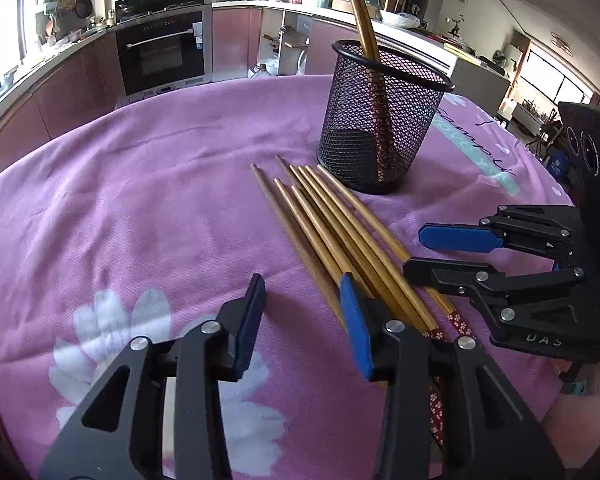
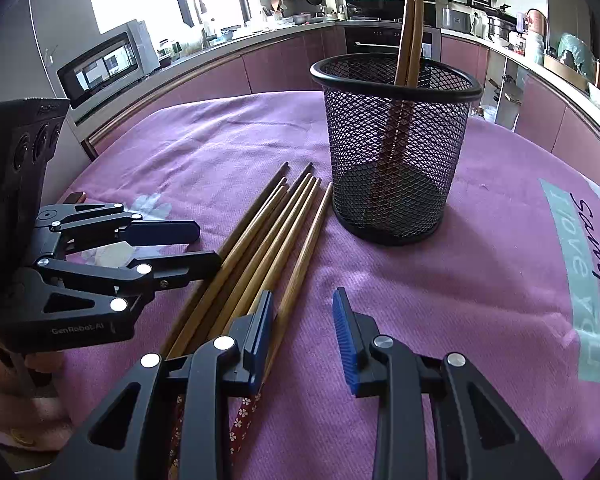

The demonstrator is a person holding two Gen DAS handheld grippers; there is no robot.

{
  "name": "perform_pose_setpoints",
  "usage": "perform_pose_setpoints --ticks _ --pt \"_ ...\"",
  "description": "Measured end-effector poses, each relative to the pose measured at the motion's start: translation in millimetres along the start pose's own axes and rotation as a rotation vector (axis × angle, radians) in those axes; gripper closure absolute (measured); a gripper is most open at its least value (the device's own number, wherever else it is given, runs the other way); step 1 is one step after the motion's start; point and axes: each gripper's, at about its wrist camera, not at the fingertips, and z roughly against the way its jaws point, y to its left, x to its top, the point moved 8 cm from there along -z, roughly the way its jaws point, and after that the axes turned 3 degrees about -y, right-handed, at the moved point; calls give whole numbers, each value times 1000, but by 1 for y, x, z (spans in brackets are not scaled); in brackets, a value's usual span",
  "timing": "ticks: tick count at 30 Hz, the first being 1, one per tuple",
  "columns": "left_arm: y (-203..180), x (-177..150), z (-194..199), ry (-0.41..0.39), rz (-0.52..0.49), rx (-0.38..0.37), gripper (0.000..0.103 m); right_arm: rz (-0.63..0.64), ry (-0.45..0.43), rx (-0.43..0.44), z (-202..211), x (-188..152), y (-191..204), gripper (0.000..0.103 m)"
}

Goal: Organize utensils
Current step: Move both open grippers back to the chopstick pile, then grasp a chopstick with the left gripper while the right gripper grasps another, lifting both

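A black mesh cup stands upright on the purple cloth, with two wooden chopsticks leaning in it. Several more chopsticks lie side by side in front of it, their red flowered ends towards me. My left gripper is open over bare cloth, its right finger at the bundle's left edge. My right gripper is open at the bundle's right side. The outermost chopstick runs between its jaws and neither pad presses on it.
The purple cloth with white flowers and a printed band covers the whole table. Its far edge curves behind the cup. Kitchen counters, an oven and a microwave stand beyond. A pink sleeve shows behind the left gripper.
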Motion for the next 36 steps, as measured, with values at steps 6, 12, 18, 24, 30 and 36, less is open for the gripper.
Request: perform_pose_setpoints --ticks 6,12,18,24,30,36 --pt "3 -2 1 6 11 -5 73 7 -1 -8 -1 2 -1 75" --pt "7 8 -9 3 25 44 69 30 2 -35 -7 8 1 79" --pt "6 17 -15 -2 45 69 88 11 -1 -29 -12 14 0 93" --pt "7 14 -13 -30 94 102 91 -36 -11 1 -10 14 -4 97" --pt "9 13 -1 -54 135 82 95 -53 -30 36 -1 15 -3 97" --pt "9 17 17 -86 161 29 95 -65 -76 89 16 22 0 98"
